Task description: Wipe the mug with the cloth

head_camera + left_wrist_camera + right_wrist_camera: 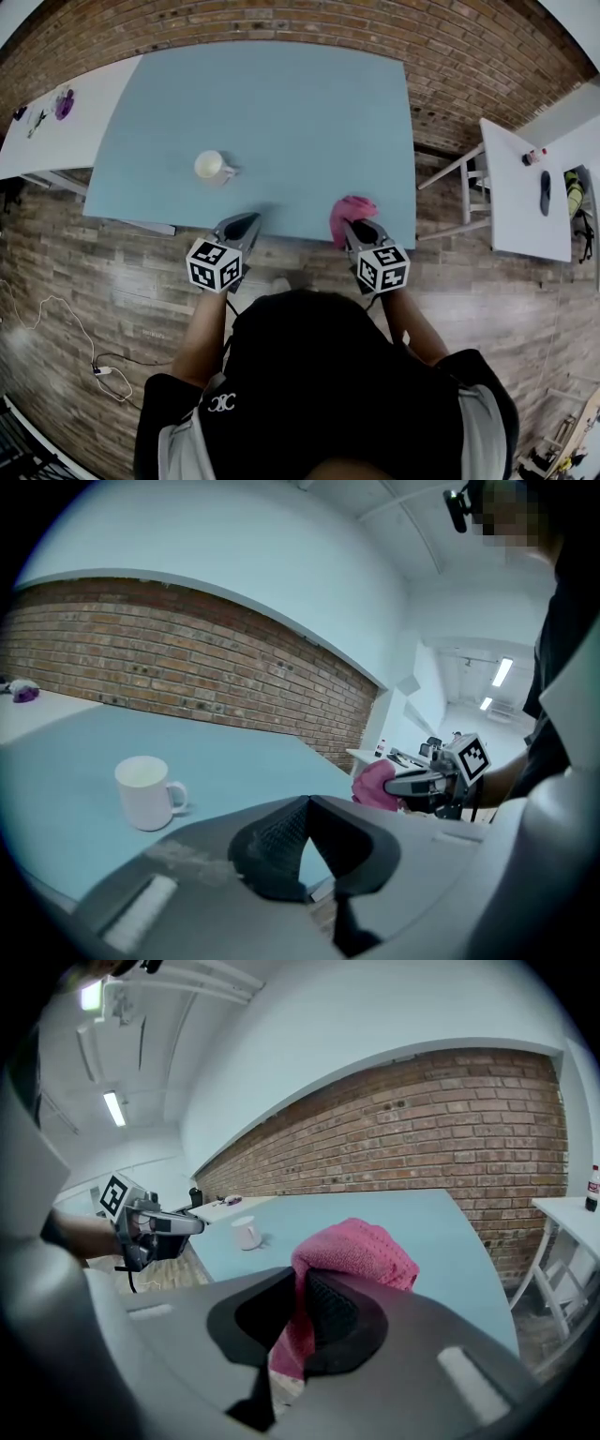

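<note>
A white mug (211,167) stands upright on the light blue table (281,112), left of centre, handle to the right; it also shows in the left gripper view as the mug (145,792) and far off as the mug (247,1233). My left gripper (242,225) hovers at the table's near edge, jaws shut on nothing, short of the mug. My right gripper (356,228) is shut on a pink cloth (351,212), at the near right edge; the cloth (352,1258) bulges above the jaws and a tail hangs below.
A white side table (520,187) with a bottle and dark objects stands to the right, another white table (47,122) with small items to the left. A brick wall runs behind. A cable lies on the wooden floor (66,337).
</note>
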`<action>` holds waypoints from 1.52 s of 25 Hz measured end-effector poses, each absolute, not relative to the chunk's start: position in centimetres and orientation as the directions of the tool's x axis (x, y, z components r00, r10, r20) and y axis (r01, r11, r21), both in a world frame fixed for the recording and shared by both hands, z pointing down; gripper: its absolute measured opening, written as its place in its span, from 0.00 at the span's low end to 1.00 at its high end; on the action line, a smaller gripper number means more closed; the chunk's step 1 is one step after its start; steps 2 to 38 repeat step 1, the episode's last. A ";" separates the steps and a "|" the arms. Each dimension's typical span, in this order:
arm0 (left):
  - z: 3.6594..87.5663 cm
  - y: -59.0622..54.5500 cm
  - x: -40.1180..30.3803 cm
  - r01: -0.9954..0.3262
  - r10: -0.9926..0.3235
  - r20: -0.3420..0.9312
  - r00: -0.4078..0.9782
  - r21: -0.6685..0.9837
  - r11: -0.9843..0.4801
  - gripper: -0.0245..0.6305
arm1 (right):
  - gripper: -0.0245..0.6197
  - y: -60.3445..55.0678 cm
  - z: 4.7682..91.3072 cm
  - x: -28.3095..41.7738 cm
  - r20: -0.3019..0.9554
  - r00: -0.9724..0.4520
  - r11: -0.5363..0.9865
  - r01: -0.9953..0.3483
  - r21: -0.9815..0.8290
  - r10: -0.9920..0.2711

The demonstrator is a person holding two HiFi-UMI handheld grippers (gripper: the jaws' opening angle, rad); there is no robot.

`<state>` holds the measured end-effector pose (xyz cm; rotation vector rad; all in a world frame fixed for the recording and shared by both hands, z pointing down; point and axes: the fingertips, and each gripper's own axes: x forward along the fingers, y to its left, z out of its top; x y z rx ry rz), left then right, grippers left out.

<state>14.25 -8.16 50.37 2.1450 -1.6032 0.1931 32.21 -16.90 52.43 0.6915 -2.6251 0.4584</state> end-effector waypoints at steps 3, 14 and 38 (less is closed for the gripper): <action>50.4 -8.1 14.3 -0.936 -0.874 0.371 0.314 0.274 -0.220 0.04 | 0.09 -16.9 52.4 32.3 0.440 -0.804 0.825 -0.524 -0.210 -0.399; 50.4 -8.1 14.3 -0.936 -0.874 0.371 0.314 0.274 -0.220 0.04 | 0.09 -16.9 52.4 32.3 0.440 -0.804 0.825 -0.524 -0.210 -0.399; 50.4 -8.1 14.3 -0.936 -0.874 0.371 0.314 0.274 -0.220 0.04 | 0.09 -16.9 52.4 32.3 0.440 -0.804 0.825 -0.524 -0.210 -0.399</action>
